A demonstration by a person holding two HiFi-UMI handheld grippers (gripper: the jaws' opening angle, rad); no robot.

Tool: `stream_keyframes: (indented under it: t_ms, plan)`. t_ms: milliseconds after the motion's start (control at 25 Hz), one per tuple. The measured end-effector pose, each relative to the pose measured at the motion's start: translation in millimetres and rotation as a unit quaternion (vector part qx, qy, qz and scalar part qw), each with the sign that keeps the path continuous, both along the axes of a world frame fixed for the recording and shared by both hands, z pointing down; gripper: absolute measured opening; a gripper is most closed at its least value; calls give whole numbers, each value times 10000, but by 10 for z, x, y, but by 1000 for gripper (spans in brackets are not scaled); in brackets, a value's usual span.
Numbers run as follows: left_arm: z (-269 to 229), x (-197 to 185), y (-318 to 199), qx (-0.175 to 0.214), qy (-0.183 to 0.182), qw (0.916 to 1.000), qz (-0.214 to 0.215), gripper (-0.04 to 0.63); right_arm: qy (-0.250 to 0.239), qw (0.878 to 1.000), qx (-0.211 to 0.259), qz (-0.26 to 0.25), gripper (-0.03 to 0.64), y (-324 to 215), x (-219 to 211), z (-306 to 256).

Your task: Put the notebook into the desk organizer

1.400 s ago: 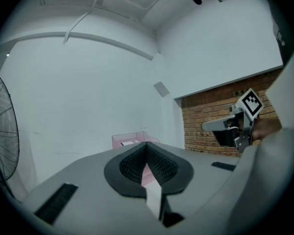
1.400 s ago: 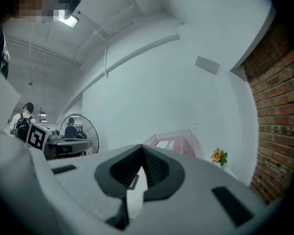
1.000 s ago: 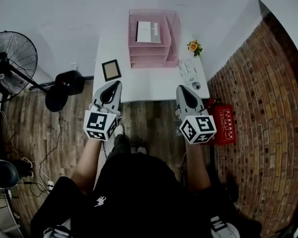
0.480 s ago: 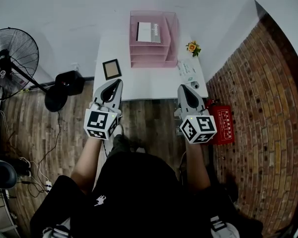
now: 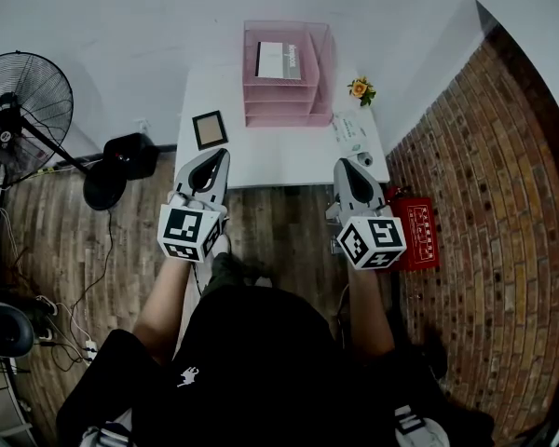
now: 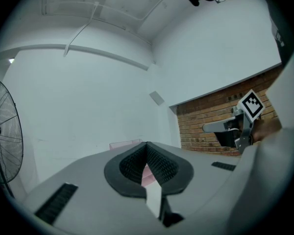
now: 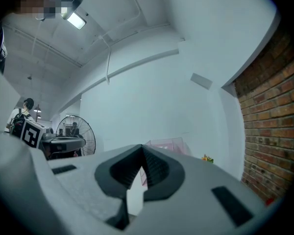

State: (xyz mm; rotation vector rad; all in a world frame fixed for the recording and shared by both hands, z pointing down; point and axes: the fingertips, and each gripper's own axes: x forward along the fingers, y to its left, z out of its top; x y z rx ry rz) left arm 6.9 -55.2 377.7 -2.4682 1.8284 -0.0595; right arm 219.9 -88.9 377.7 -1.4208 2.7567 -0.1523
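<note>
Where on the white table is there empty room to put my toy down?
The biggest bare patch is the middle front of the table, between the picture frame and the white packet, before the pink organizer. The back left corner behind the frame is bare. The right edge is crowded: flowers, packet, small grey object.

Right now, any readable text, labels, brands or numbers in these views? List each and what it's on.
No text can be read in any view.
Red box on the floor: white print, too small to read.
White pack on the table: marks too blurred to read.
Notebook in the pink organizer: no legible print.
Marker cubes: square patterns only, no words.
</note>
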Motion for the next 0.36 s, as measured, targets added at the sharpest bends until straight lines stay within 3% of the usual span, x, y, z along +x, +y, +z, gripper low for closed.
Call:
stream_keyframes:
  t_ms: [360]
  plan:
    - [-6, 17, -49, -6, -34, 10000, 28, 3, 40, 10000, 67, 38, 2, -20, 8, -24]
